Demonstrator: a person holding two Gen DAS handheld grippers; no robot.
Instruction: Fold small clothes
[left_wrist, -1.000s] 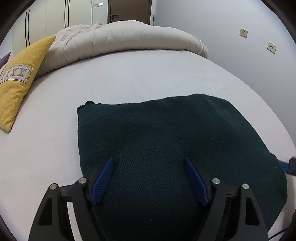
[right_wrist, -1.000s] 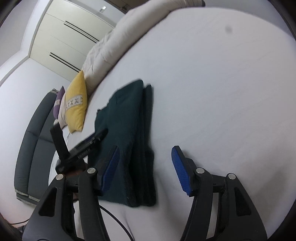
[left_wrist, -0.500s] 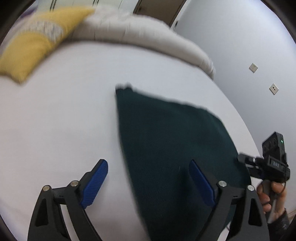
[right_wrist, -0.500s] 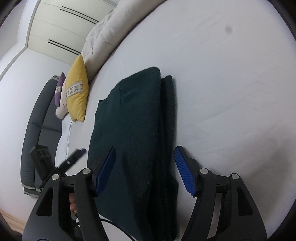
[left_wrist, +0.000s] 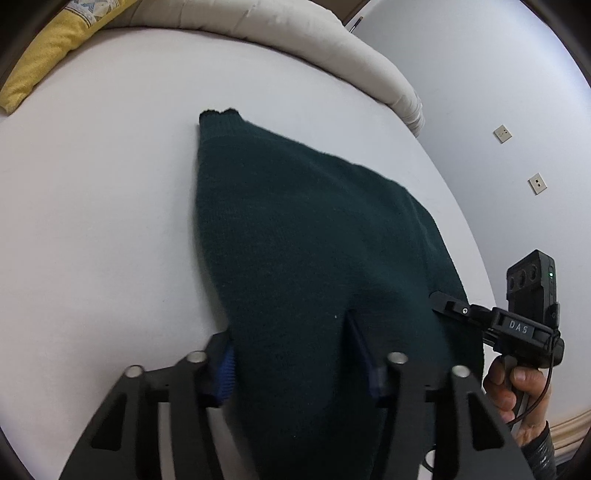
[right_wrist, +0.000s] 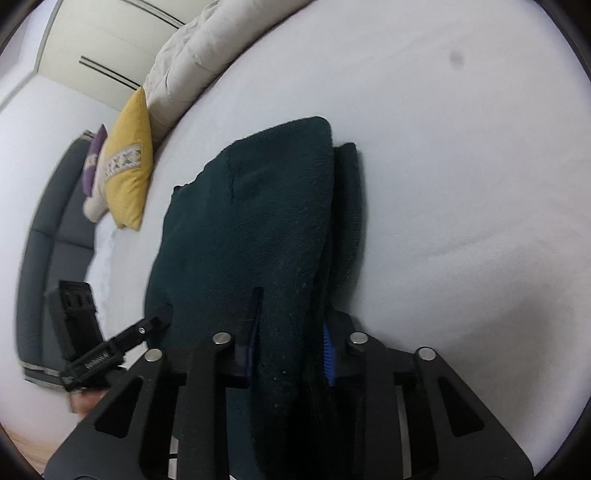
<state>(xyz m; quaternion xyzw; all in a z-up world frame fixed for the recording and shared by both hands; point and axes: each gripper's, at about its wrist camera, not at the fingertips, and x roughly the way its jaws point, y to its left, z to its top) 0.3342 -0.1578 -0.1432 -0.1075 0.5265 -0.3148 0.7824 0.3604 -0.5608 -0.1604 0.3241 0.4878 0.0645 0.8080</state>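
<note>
Left wrist view: the left tongs (left_wrist: 295, 354) pinch the near edge of the dark green knit sweater (left_wrist: 295, 229), which lies folded on the white bed (left_wrist: 92, 221). Beyond the sweater sit a yellow cushion (left_wrist: 48, 40) and a rolled beige duvet (left_wrist: 295, 33) — the right tongs (left_wrist: 448, 306) reach the sweater's right corner.

Right wrist view: the right tongs (right_wrist: 291, 339) are pressed onto the sweater's (right_wrist: 258, 221) stacked layers at the near edge. Left of the sweater — the left tongs (right_wrist: 159, 321), the yellow cushion (right_wrist: 127, 166) and a purple cushion (right_wrist: 94, 158).
</note>
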